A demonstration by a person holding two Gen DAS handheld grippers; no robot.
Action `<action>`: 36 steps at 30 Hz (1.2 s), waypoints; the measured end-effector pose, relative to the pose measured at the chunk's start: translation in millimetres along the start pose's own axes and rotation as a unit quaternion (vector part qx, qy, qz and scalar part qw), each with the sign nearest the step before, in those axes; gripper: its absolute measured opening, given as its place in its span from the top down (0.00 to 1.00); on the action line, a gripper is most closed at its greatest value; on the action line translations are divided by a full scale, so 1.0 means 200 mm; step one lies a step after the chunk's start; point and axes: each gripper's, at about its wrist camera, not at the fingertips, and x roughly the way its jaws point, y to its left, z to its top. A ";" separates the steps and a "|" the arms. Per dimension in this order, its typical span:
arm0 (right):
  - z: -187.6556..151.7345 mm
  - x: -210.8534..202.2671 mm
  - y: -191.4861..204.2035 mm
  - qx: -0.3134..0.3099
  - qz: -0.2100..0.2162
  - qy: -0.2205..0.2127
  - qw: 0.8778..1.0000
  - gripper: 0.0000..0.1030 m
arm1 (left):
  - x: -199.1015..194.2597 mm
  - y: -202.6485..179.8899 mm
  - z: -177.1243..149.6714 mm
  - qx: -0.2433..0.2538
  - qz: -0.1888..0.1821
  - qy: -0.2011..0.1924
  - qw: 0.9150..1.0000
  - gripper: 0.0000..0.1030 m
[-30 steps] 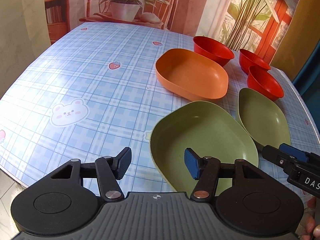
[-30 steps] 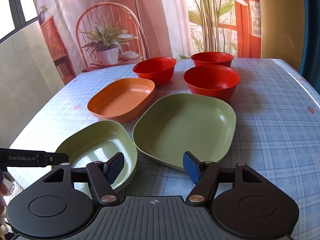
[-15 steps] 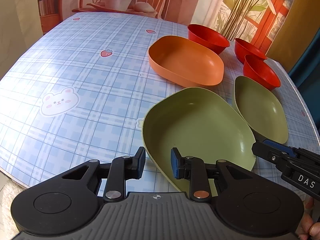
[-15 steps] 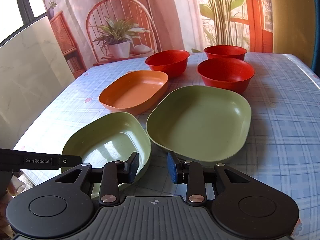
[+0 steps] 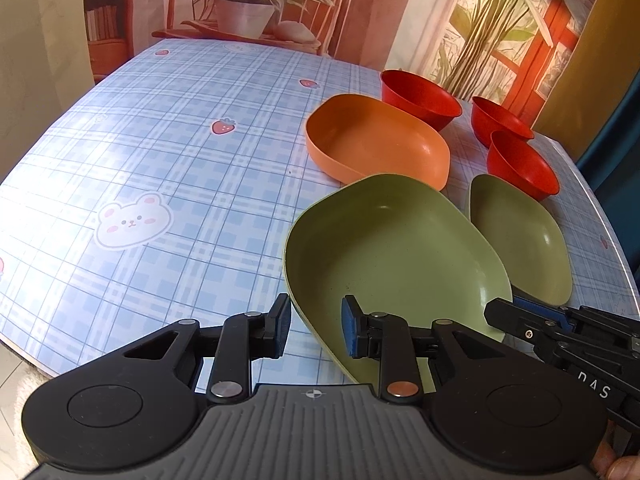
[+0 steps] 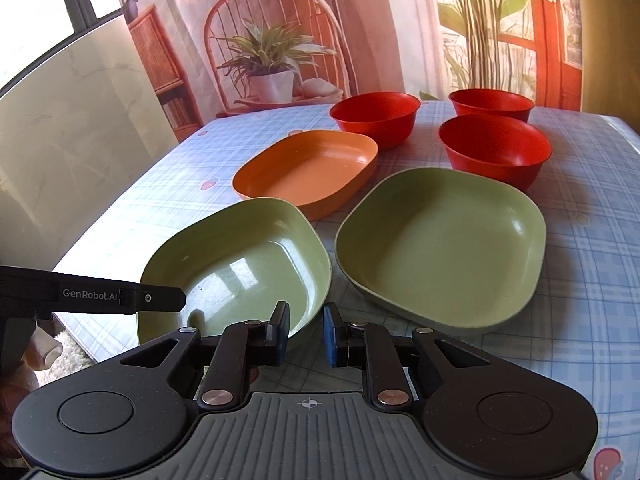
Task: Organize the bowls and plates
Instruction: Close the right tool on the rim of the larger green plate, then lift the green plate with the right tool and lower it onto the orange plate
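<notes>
Left gripper (image 5: 314, 326) clamped on near green plate (image 5: 392, 256) rim, lower centre | right gripper (image 6: 306, 334) jaws together, nothing seen between, far green plate (image 6: 440, 240) right of centre

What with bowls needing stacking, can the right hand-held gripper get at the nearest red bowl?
Probably: only the right green plate lies between, and nothing covers that red bowl.

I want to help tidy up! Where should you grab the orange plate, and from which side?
Probably by its raised rim. The orange plate is shallow with an upright wall, so one finger can go inside and one outside. Come from the open tablecloth side, since a red bowl and a green plate crowd its other edges.
</notes>
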 end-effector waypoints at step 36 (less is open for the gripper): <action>0.65 0.41 -0.14 -0.080 -0.025 -0.023 0.996 0.84 | 0.20 -0.02 0.44 0.009 -0.060 -0.024 0.998 0.66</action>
